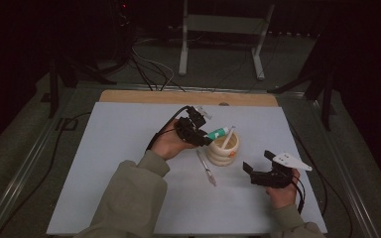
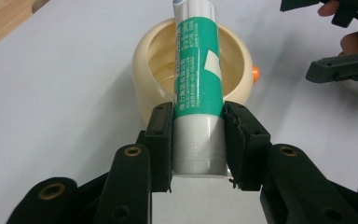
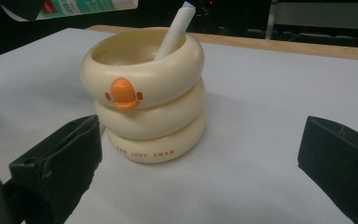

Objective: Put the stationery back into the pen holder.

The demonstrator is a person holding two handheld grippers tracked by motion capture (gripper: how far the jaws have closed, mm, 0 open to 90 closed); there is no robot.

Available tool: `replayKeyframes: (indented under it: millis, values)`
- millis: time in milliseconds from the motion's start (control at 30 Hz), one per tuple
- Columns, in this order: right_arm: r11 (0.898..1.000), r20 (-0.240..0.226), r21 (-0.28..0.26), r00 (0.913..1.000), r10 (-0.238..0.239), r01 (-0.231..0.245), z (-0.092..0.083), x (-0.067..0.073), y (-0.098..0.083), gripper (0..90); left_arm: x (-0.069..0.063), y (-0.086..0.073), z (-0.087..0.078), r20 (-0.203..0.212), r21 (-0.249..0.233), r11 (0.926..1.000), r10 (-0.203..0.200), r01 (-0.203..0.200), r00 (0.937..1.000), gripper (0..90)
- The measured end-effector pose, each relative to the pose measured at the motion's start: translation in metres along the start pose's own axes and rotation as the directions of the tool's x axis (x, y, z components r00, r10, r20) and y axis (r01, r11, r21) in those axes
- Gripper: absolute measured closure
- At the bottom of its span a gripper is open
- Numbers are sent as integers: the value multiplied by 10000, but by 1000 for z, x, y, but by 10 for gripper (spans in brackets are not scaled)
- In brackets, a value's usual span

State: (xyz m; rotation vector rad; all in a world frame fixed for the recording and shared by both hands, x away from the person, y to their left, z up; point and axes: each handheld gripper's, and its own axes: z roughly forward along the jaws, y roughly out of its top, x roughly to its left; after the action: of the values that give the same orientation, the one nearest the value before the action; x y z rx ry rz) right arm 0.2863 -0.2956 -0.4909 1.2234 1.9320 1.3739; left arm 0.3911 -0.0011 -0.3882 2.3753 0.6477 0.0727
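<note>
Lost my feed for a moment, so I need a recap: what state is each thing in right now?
Left gripper: shut on the glue stick.
Glue stick: held above the holder.
Duck-face holder: upright, a white pen leaning inside.
Right gripper: open, empty.
Pen on table: lying flat beside the holder.

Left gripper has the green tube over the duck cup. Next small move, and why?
Probably tip the tube nose-down and lower it into the cream holder. The left gripper clamps it by the grey end, its far end already above the opening; a white pen leans inside, so aim beside that.
</note>
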Motion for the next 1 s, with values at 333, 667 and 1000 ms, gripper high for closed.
replayKeyframes:
  millis: [333, 667, 1000]
  values:
    - [10000, 8, 22, 10000, -21, 21, 0, 0, 0, 3, -2, 2, 2, 90, -63, 10000, 35, -35, 10000, 657]
    - [10000, 15, 28, 10000, -29, 29, 0, 0, 0, 3, -4, 5, 4, 161, -34, 10000, 84, -84, 9998, 656]
    - [10000, 9, 36, 10000, -14, 14, 0, 0, 0, 3, -6, 9, 7, 223, -79, 9999, 94, -92, 9997, 655]
